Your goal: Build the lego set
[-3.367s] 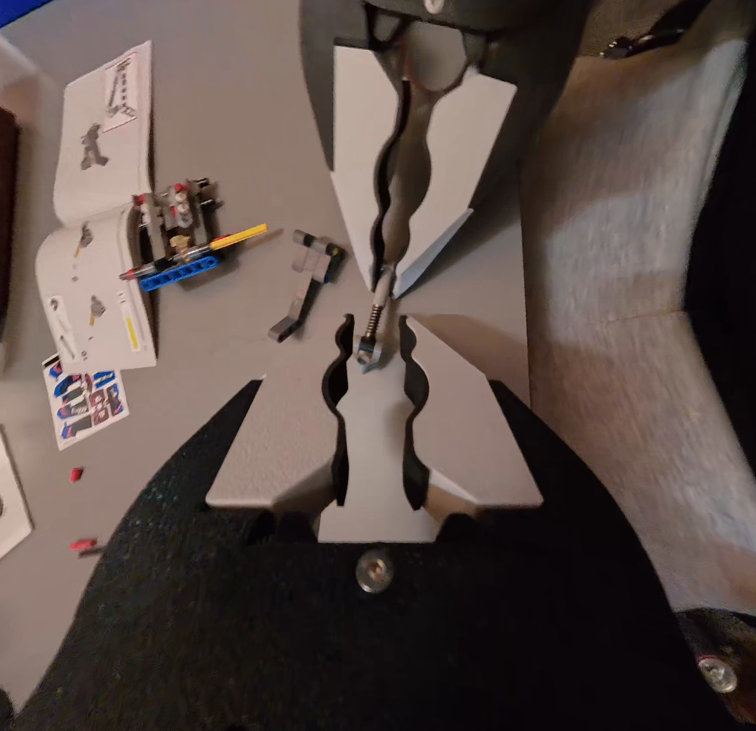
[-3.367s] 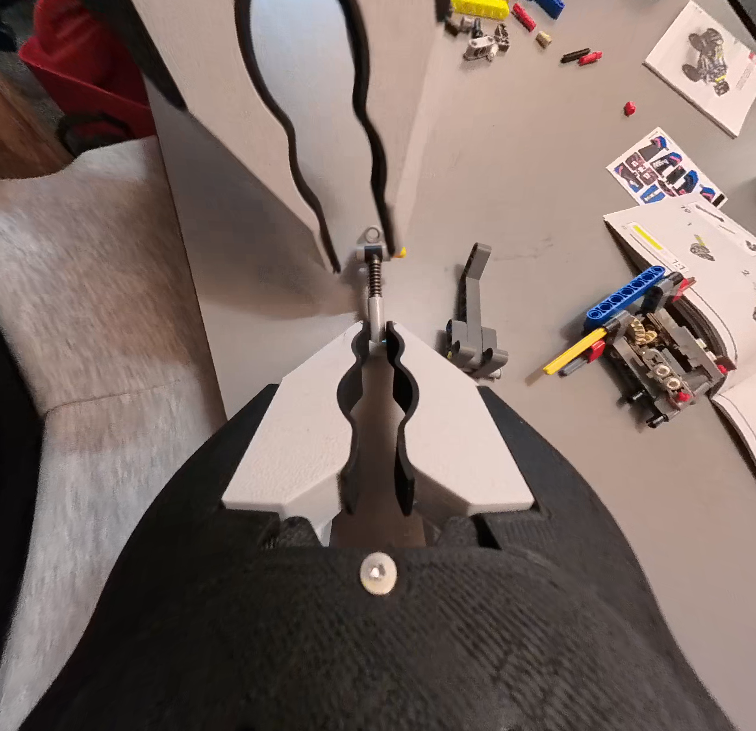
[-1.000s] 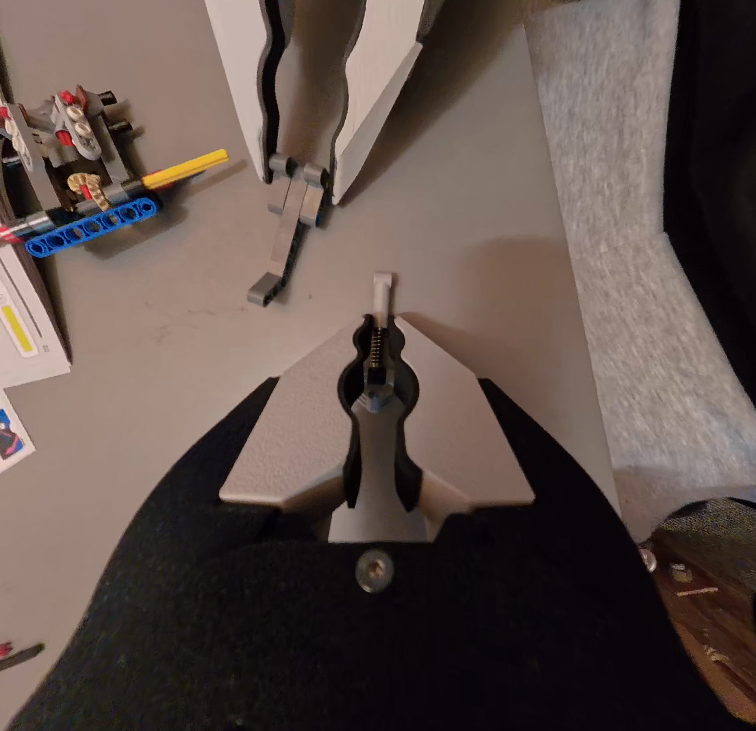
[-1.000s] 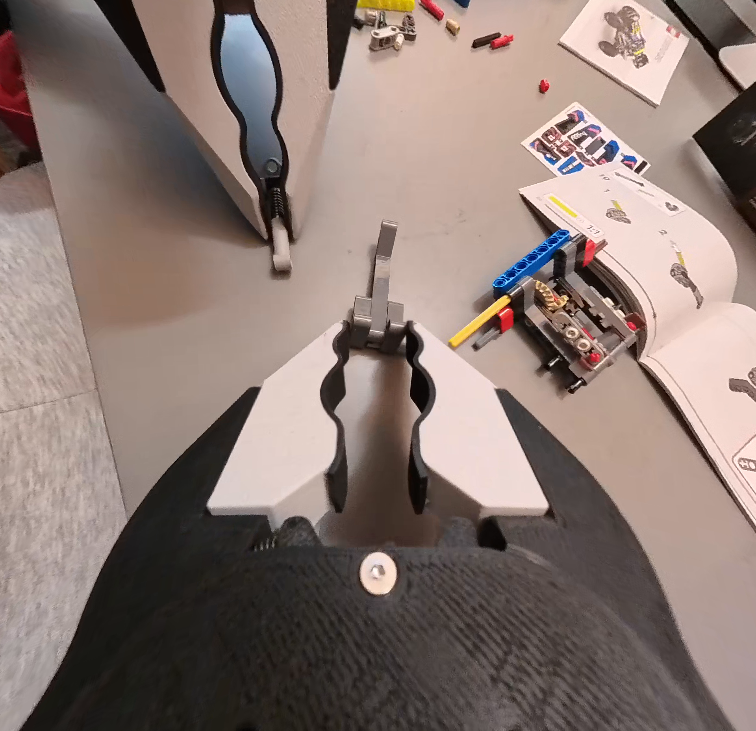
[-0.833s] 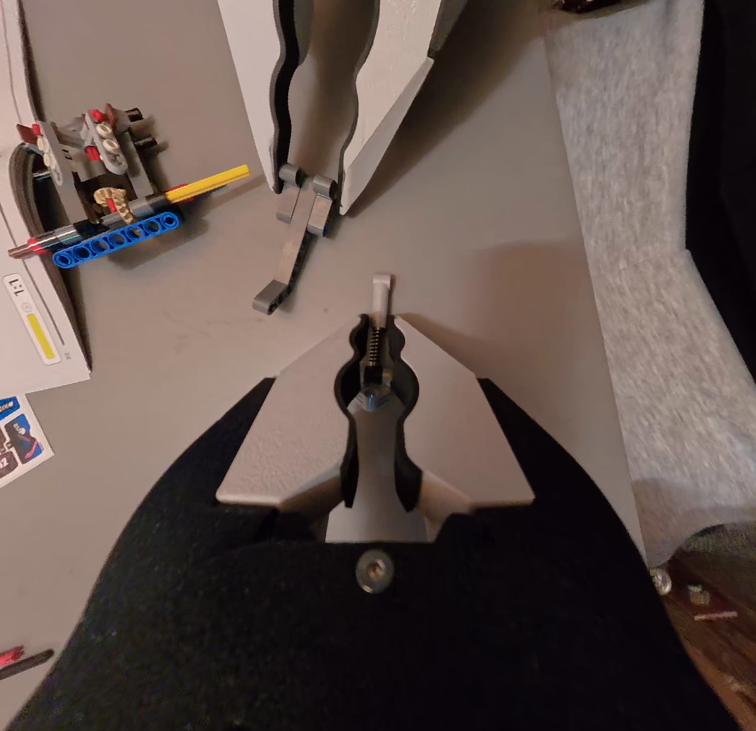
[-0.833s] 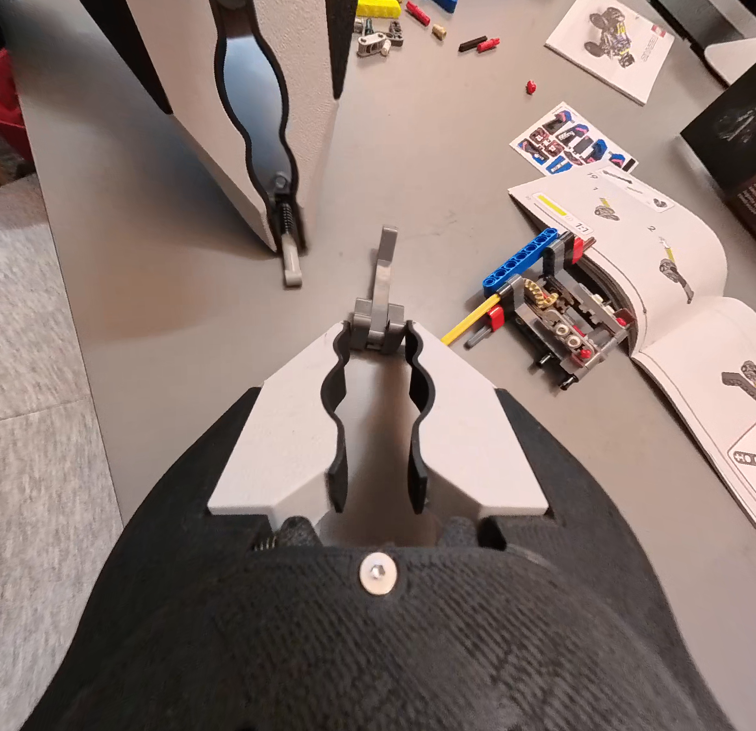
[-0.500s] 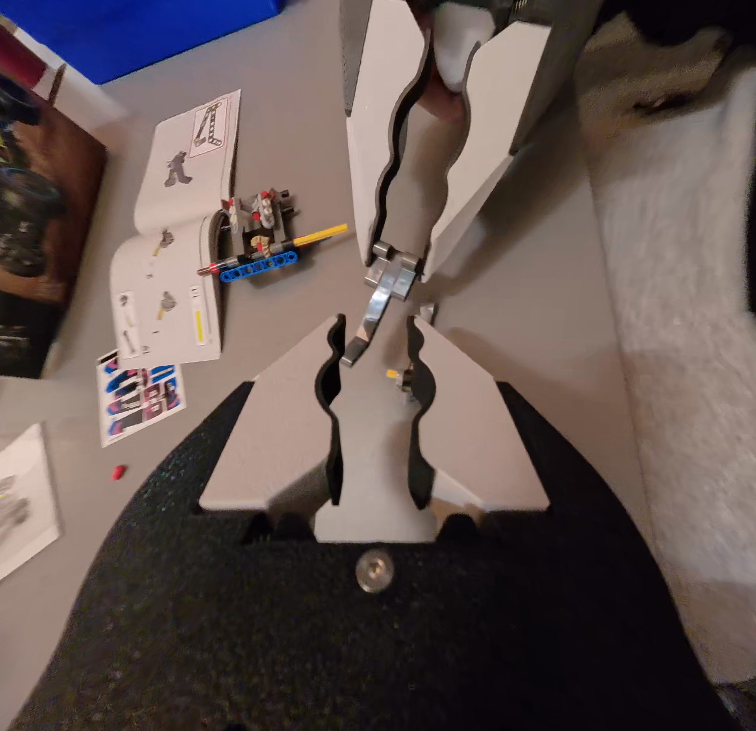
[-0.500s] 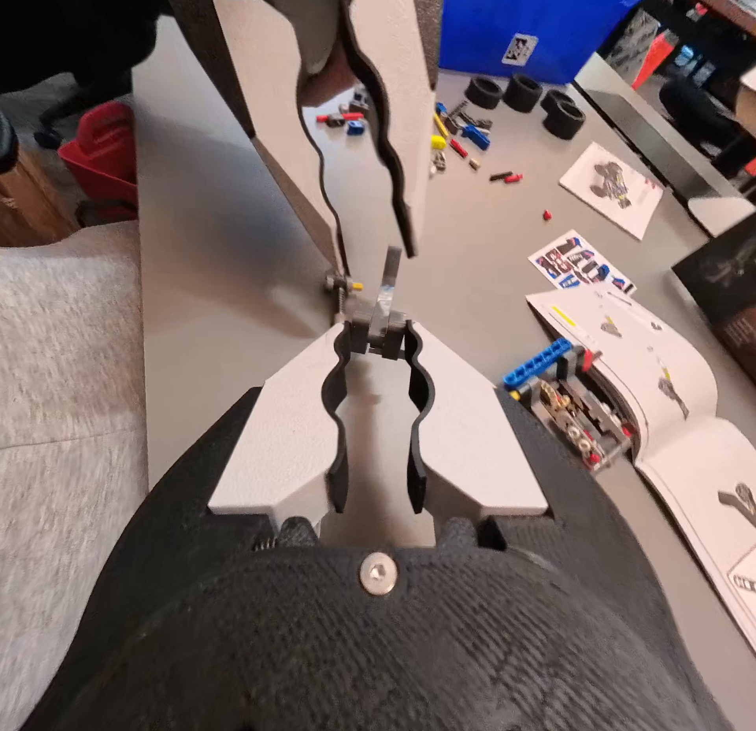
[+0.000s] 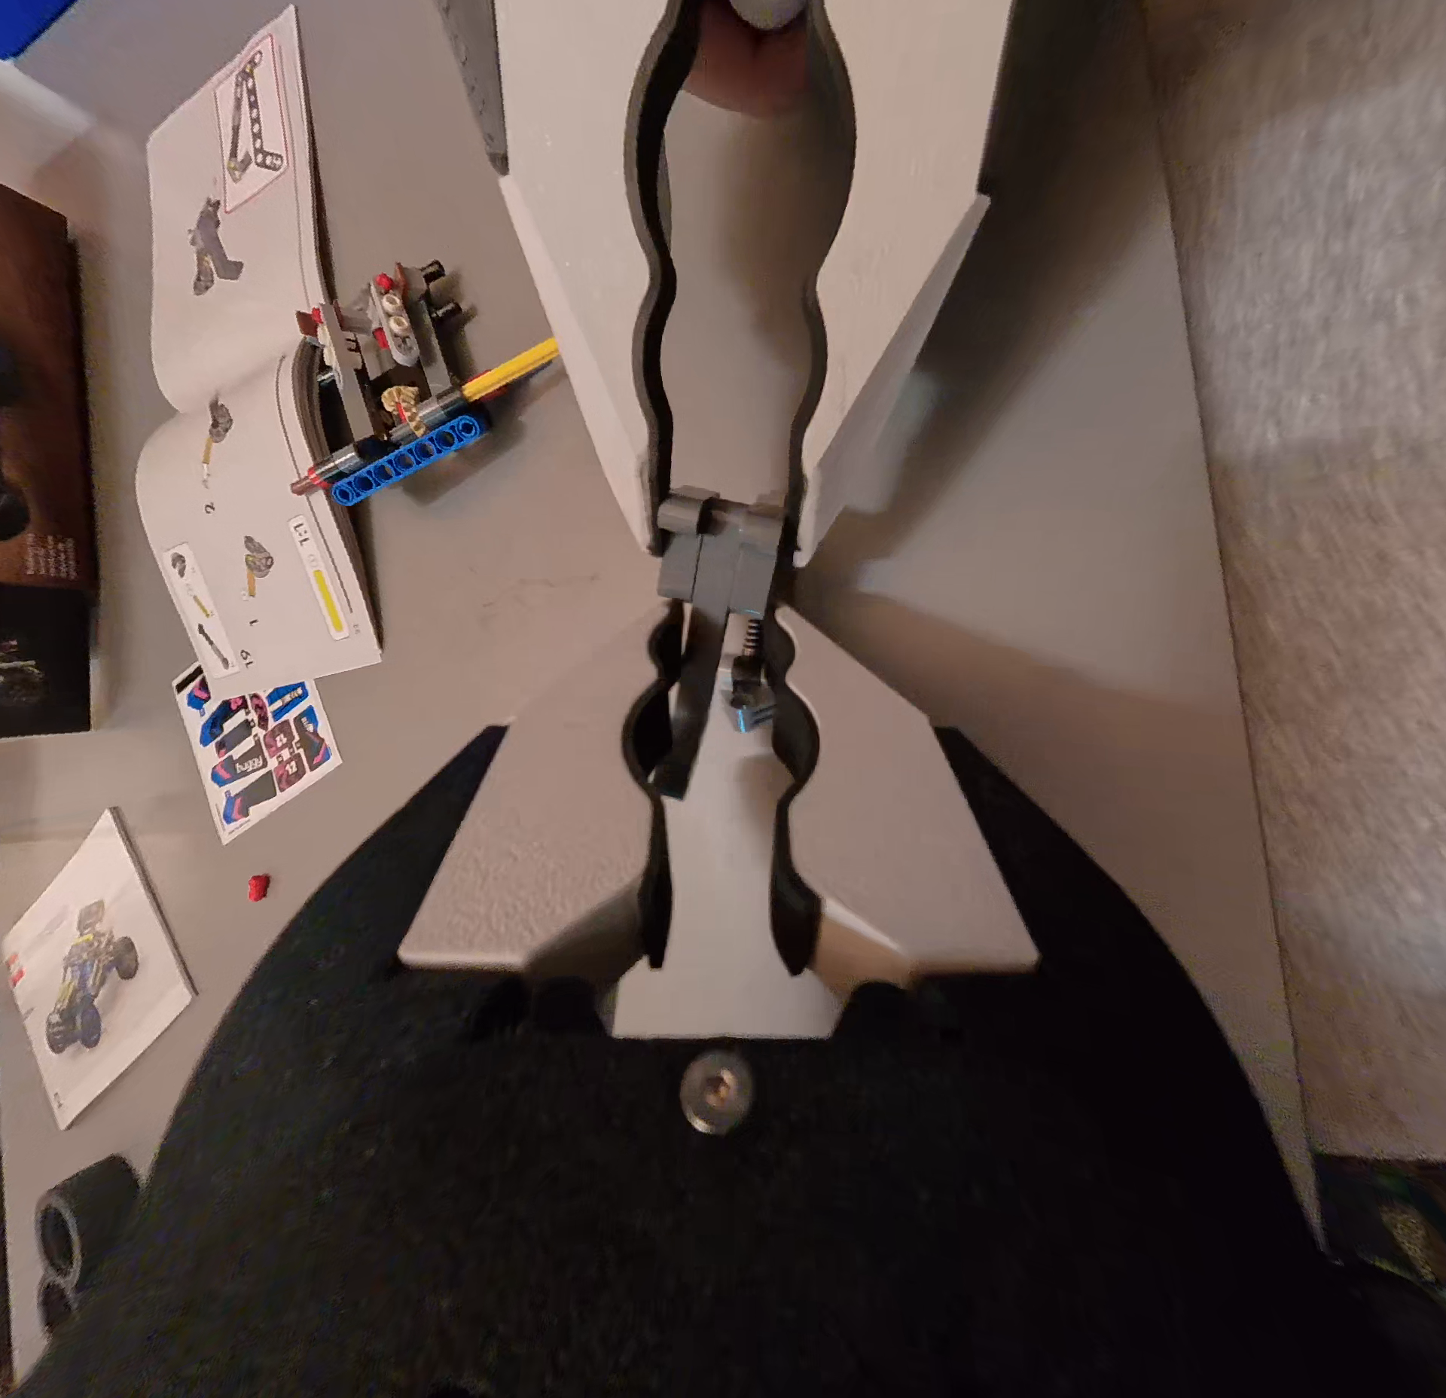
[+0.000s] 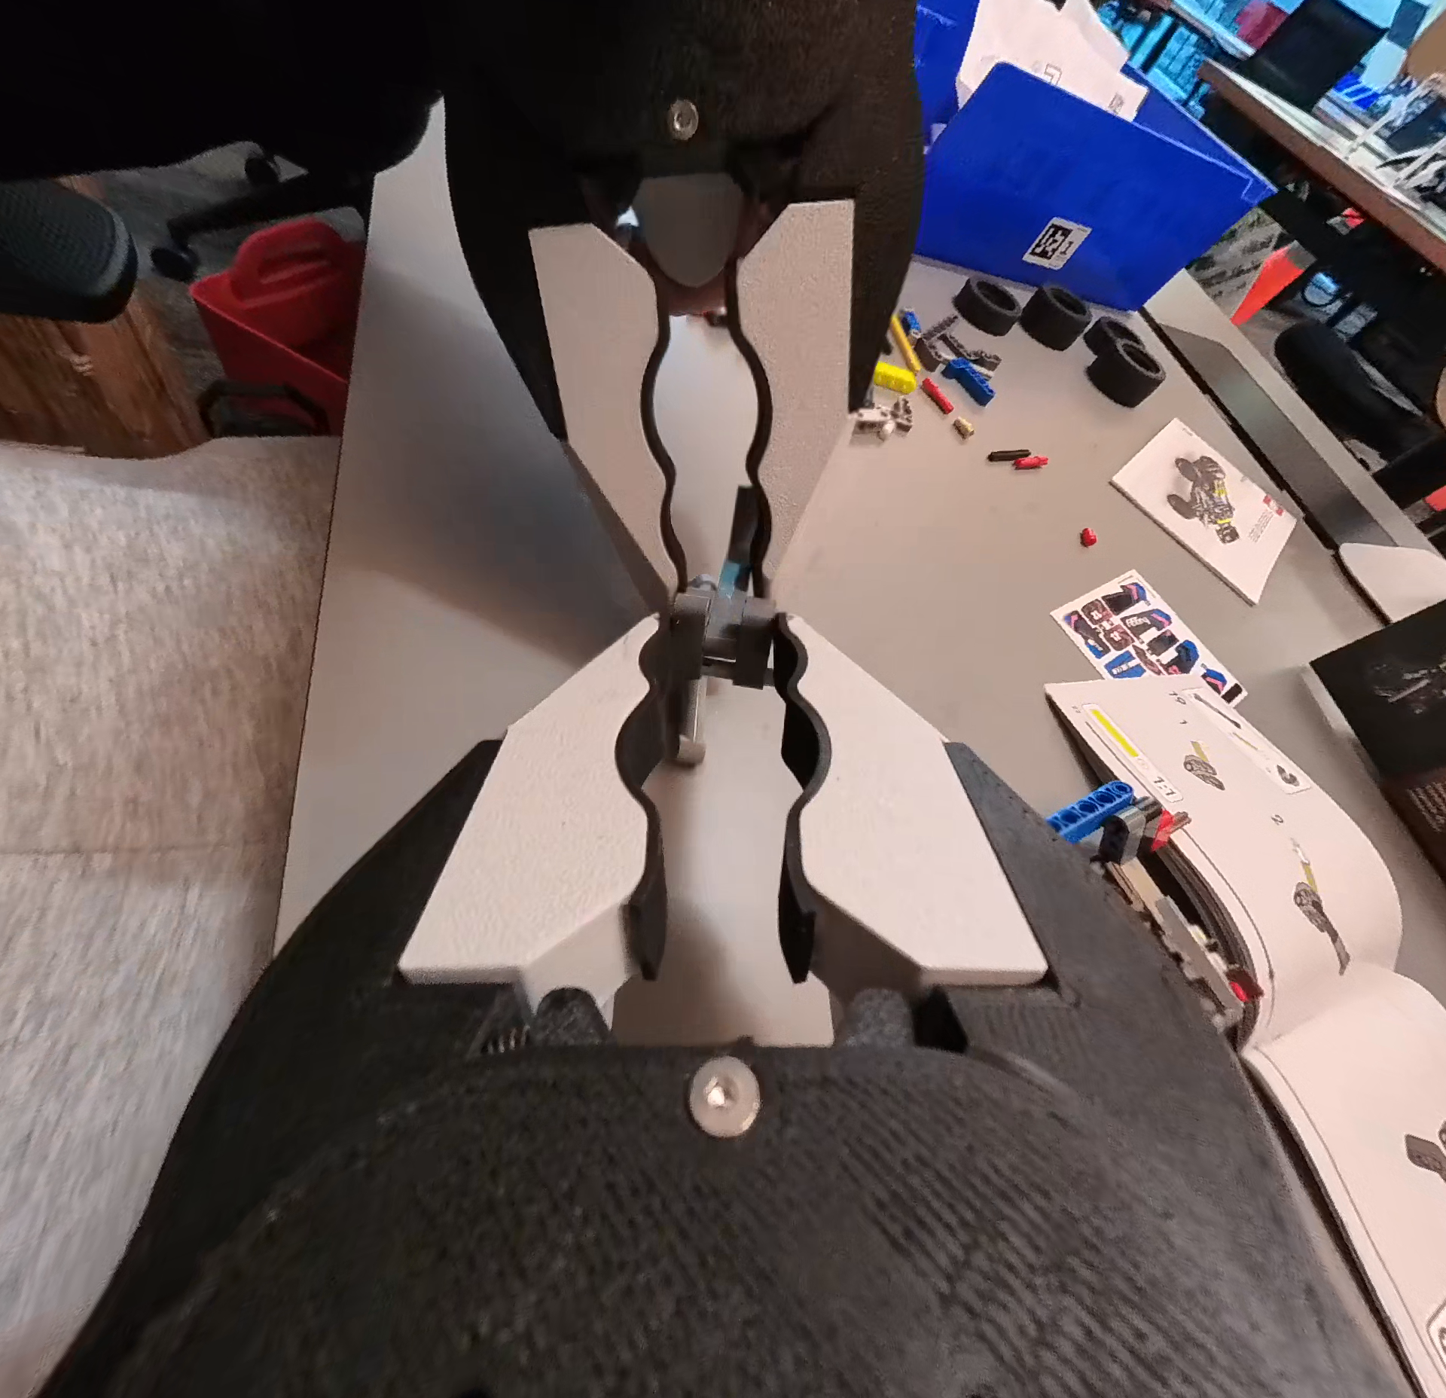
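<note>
My right gripper (image 10: 724,629) is shut on the block end of a grey lever piece (image 10: 739,640) and holds it above the table's near edge. The lever's dark arm runs into the gap of my left gripper (image 9: 724,633), tip to tip with the right one (image 9: 724,531). The left jaws stand apart around the arm and the head of a grey shock absorber (image 9: 747,679) with a spring. Its light grey end shows between the right fingers (image 10: 692,723). A partly built chassis (image 9: 391,390) with a blue beam and a yellow axle lies on the open instruction booklet (image 9: 235,343).
A sticker sheet (image 10: 1134,640), a small leaflet (image 10: 1205,507) and a red pin (image 10: 1086,535) lie on the grey table. Loose parts (image 10: 931,374), black tyres (image 10: 1056,319) and a blue bin (image 10: 1080,186) stand farther back. Carpet (image 10: 117,656) lies past the near edge. The tips of both grippers are at nearly the same place.
The grippers have closed in tip to tip. The lever's arm now lies inside the left jaws beside the shock absorber, and the left jaws stand a little narrower.
</note>
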Available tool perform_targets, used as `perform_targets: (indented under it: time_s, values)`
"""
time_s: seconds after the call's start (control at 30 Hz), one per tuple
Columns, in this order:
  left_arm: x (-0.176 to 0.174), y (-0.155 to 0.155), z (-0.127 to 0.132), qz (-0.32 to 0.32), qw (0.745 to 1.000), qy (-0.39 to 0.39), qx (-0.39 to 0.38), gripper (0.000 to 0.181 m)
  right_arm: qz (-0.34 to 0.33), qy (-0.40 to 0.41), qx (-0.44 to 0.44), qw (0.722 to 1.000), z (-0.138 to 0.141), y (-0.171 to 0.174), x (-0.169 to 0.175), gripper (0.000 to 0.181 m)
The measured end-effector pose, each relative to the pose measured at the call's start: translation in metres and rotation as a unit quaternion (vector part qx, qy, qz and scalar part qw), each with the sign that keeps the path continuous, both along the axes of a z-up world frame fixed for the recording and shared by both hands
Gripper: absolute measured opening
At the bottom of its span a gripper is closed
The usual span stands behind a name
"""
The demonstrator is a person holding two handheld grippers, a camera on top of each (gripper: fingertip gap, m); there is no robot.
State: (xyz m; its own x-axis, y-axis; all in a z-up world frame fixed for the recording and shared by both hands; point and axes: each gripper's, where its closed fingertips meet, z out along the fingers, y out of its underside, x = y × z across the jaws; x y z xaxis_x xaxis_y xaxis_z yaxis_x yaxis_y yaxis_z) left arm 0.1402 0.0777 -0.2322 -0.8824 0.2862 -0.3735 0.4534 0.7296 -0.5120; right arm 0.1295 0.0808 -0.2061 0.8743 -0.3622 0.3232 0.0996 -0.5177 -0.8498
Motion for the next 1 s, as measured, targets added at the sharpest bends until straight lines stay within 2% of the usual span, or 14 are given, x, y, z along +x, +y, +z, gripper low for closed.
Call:
perform_targets:
  time_s: [0.1, 0.17, 0.27, 0.33, 0.5, 0.63, 0.67, 0.77, 0.9, 1.0]
  values:
    - [0.000, -0.002, -0.003, -0.004, 1.000, 0.003, 0.007, 0.015, 0.004, 0.003, -0.014, 1.000, -0.006, -0.007, 0.000, 0.024]
    - [0.000, -0.001, -0.007, -0.002, 1.000, 0.014, 0.021, 0.014, 0.015, 0.004, -0.051, 0.999, -0.014, -0.018, 0.000, 0.032]
    - [0.000, -0.002, -0.007, -0.012, 0.999, 0.021, 0.026, 0.014, 0.018, 0.025, -0.071, 0.997, -0.014, -0.038, 0.006, 0.030]
    - [-0.001, -0.005, -0.006, -0.018, 0.999, 0.034, 0.027, 0.014, 0.039, 0.041, -0.070, 0.996, -0.015, -0.041, 0.005, 0.029]
    - [0.001, -0.010, -0.004, -0.030, 0.997, 0.051, 0.045, 0.014, 0.081, 0.019, -0.114, 0.990, -0.028, -0.038, 0.006, 0.033]
    - [-0.004, -0.010, -0.005, -0.053, 0.995, 0.051, 0.069, 0.013, 0.096, -0.021, -0.130, 0.987, -0.025, -0.038, 0.013, 0.030]
    - [-0.003, -0.010, -0.005, -0.054, 0.995, 0.047, 0.072, 0.004, 0.101, -0.030, -0.126, 0.986, -0.021, -0.038, 0.014, 0.029]
    - [-0.002, -0.011, -0.004, -0.052, 0.995, 0.051, 0.070, 0.004, 0.142, -0.064, -0.124, 0.980, -0.017, -0.035, 0.009, 0.026]
    - [-0.001, -0.009, -0.005, -0.050, 0.994, 0.055, 0.077, 0.004, 0.131, -0.144, -0.170, 0.966, -0.017, -0.037, 0.017, 0.026]
    - [-0.002, -0.008, -0.008, -0.058, 0.992, 0.069, 0.082, 0.004, 0.143, -0.189, -0.170, 0.957, -0.012, -0.028, 0.011, 0.027]
